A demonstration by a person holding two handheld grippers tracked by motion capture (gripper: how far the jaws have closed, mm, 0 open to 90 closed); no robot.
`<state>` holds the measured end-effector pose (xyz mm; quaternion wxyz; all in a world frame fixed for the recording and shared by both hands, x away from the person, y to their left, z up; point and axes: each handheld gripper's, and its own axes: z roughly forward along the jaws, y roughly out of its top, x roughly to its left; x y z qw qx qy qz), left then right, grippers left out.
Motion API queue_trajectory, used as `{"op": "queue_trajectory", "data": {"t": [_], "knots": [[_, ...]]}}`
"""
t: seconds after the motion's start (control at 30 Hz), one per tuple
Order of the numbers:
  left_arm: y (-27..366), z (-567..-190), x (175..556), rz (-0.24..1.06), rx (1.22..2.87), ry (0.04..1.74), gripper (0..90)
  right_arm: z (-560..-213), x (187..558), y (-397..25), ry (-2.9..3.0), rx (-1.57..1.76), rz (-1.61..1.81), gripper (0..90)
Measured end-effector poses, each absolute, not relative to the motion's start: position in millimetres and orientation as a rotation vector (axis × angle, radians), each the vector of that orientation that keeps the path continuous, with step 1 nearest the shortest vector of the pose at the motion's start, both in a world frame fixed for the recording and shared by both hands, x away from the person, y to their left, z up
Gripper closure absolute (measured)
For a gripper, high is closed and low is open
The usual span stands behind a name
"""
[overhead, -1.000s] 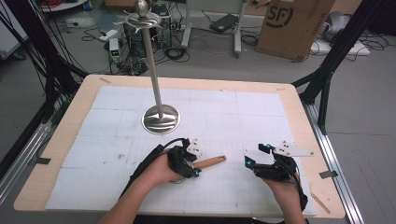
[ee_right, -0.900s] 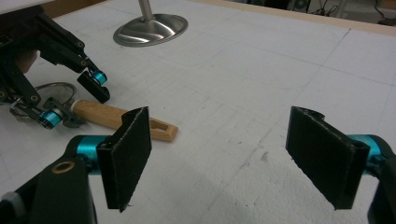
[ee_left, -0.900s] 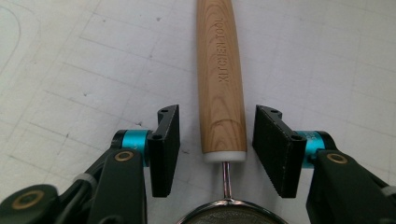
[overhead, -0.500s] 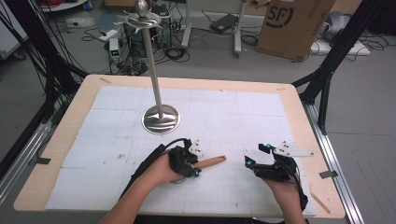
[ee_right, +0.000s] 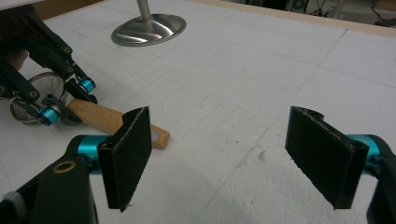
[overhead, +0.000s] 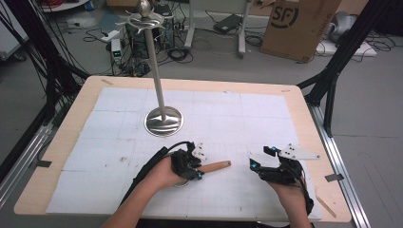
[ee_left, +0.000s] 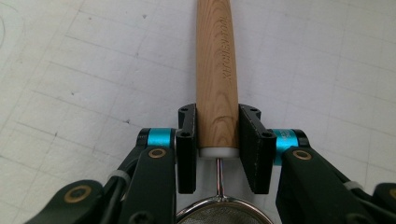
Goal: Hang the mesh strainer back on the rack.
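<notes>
A small metal strainer with a light wooden handle [overhead: 216, 166] lies on the white gridded mat [overhead: 228, 118] near the table's front. My left gripper [overhead: 198, 171] is shut on the handle's ring end. In the left gripper view both jaws press the wooden handle [ee_left: 216, 70], and the strainer's wire ring [ee_left: 219, 205] shows just below them. My right gripper [overhead: 263, 157] rests to the right of the handle's free tip, open, with nothing between its jaws. The right gripper view looks past my right gripper [ee_right: 224, 154] to the handle [ee_right: 109, 120] and the left gripper [ee_right: 65, 102] holding it.
A tall metal stand with a round base [overhead: 163, 120] and hooks at the top [overhead: 142, 19] rises behind the left hand. The wooden table edge [overhead: 190, 83] frames the mat. Black frame legs, cables and a cardboard box [overhead: 297, 26] lie beyond the table.
</notes>
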<state>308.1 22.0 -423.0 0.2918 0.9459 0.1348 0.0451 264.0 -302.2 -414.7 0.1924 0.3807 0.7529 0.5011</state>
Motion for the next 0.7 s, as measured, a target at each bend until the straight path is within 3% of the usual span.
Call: {"op": "queue_trajectory", "data": {"t": [0.7], "knots": [[20.6, -419.6, 312.8, 0.107, 2.591, 0.337, 65.7, -415.3, 264.6, -301.0, 2.115, 1.072, 1.408, 22.0]]}}
